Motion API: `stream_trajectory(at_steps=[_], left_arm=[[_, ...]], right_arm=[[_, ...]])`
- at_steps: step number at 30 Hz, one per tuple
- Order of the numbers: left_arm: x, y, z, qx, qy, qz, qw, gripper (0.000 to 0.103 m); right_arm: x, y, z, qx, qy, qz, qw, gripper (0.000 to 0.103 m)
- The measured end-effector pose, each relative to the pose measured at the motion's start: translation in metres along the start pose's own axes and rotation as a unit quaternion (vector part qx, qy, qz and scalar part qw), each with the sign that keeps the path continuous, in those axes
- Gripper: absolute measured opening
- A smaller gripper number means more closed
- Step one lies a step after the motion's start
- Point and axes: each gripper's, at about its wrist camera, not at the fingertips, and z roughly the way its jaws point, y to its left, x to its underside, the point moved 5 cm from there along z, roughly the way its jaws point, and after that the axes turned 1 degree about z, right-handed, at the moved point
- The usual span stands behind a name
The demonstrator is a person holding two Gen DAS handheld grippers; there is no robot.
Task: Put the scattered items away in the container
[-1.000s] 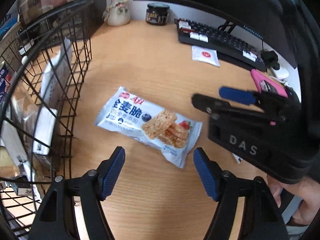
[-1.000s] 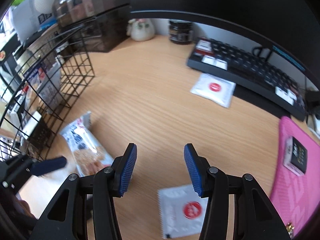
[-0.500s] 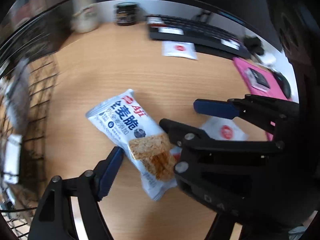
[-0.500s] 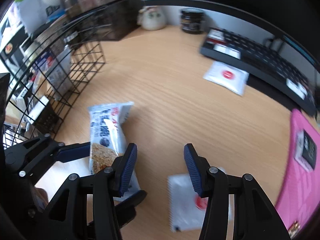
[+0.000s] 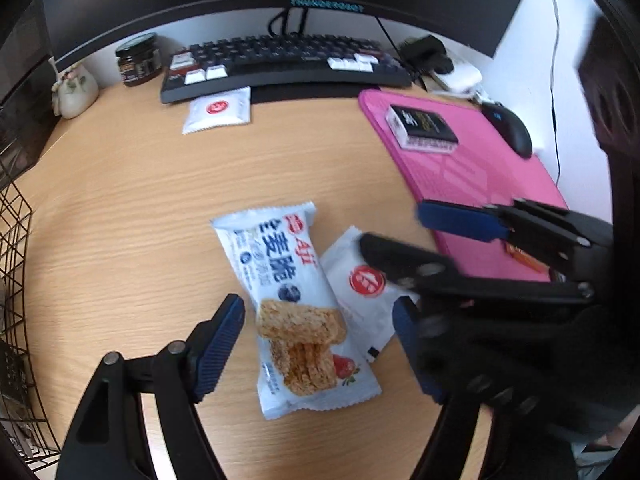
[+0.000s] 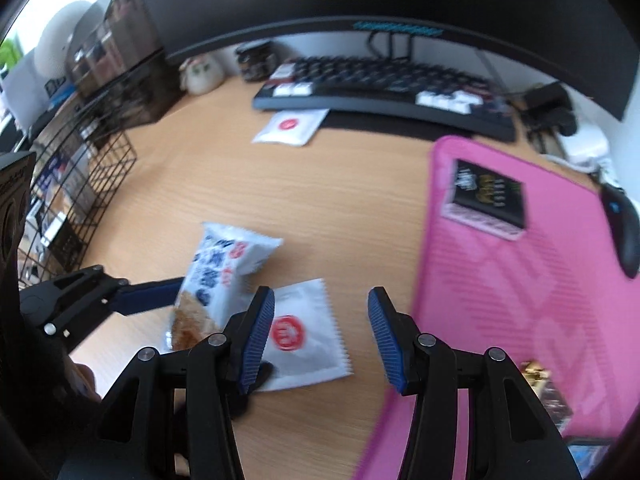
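Note:
A white and blue cereal bar packet [image 5: 296,300] lies on the wooden desk, partly over a white sachet with a red logo [image 5: 360,284]. My left gripper [image 5: 316,344] is open and straddles the bar's lower half, pads clear of it. My right gripper [image 6: 322,336] is open just above the sachet [image 6: 304,336], its left finger [image 6: 260,336] over the sachet's edge. In the left wrist view the right gripper [image 5: 432,240] reaches in from the right. The black wire basket [image 6: 92,184] stands at the left with several packets inside.
A second white sachet [image 5: 218,110] lies in front of the keyboard [image 5: 288,60]. A pink mat [image 5: 472,176] on the right carries a black box [image 5: 422,128], a mouse [image 5: 512,132] and a small wrapped snack [image 6: 548,392]. A jar [image 5: 138,60] and a vase [image 5: 76,88] stand at the back left.
Both grippers have swung to the right, away from the basket. The left one now stands astride the cereal bar, and the right one has come over the sachet beside it.

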Motion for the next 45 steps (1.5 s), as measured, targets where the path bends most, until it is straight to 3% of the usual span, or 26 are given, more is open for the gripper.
stream_trajectory(at_steps=[7,9,10,17,23,29,33,40,45], left_arm=[[-0.008,0.007,0.014,-0.021,0.007,-0.025,0.9995,0.078],[-0.007,0.009,0.014,-0.030,-0.002,-0.027,0.9992,0.066],[-0.007,0.011,0.013,-0.044,-0.005,-0.026,0.9987,0.048],[-0.009,0.017,0.008,-0.037,0.000,-0.038,0.9986,0.044],[-0.023,0.024,-0.032,-0.042,-0.036,-0.038,0.9978,0.044],[-0.042,0.069,-0.103,-0.070,-0.094,-0.060,0.9914,0.044],[-0.038,0.124,-0.144,-0.107,-0.118,-0.089,0.9831,0.044],[-0.002,0.228,-0.193,-0.164,-0.121,-0.166,0.9648,0.044],[0.020,0.264,-0.191,-0.171,-0.106,-0.186,0.9616,0.044]], right_arm=[[0.003,-0.024,-0.013,0.003,-0.011,0.019,1.000,0.049],[0.004,-0.029,-0.015,0.004,-0.013,0.022,1.000,0.049],[0.004,-0.029,-0.014,0.003,-0.013,0.023,1.000,0.049],[0.003,-0.026,-0.012,-0.002,-0.012,0.020,1.000,0.049],[-0.009,-0.003,-0.023,-0.004,-0.023,0.001,1.000,0.049],[-0.042,0.053,-0.052,-0.015,-0.062,-0.040,0.997,0.049],[-0.062,0.121,-0.060,-0.037,-0.076,-0.092,0.992,0.049],[-0.080,0.245,-0.051,-0.084,-0.083,-0.166,0.979,0.049],[-0.073,0.283,-0.036,-0.094,-0.070,-0.181,0.977,0.049]])
